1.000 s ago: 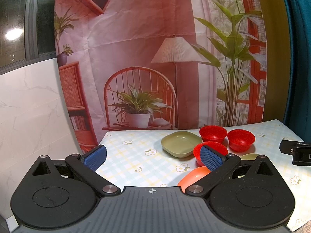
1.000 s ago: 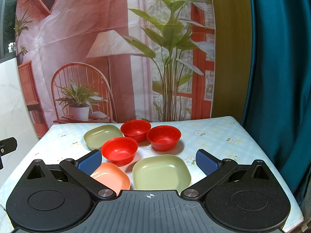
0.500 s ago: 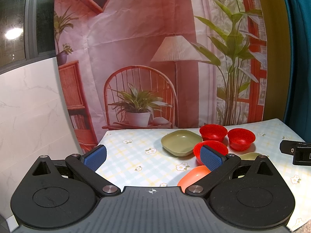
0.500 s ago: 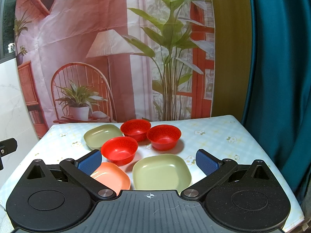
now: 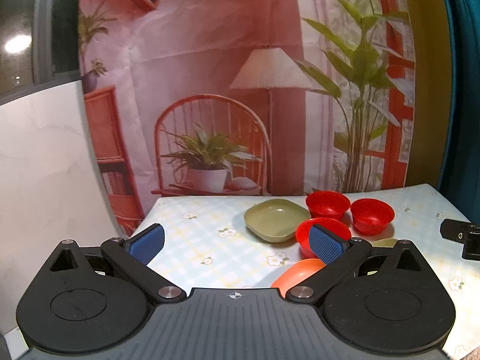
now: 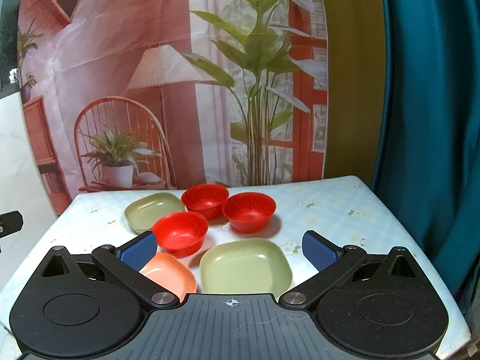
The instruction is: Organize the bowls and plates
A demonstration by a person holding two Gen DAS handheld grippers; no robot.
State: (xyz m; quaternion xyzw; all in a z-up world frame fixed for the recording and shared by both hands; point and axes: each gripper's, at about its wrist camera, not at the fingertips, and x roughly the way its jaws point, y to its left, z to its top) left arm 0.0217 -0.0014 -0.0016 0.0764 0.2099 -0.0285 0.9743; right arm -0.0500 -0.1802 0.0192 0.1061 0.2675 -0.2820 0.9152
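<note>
Both grippers are just hanging above the near edge of the floral tablecloth (image 6: 330, 198), jaws spread wide with nothing between them. The left gripper (image 5: 237, 241) sits off to the left of the dishes. The right gripper (image 6: 229, 247) looks over them: far green plate (image 6: 151, 210), orange plate (image 6: 168, 273), three red bowls (image 6: 181, 232) clustered together, near green plate (image 6: 246, 265).
</note>
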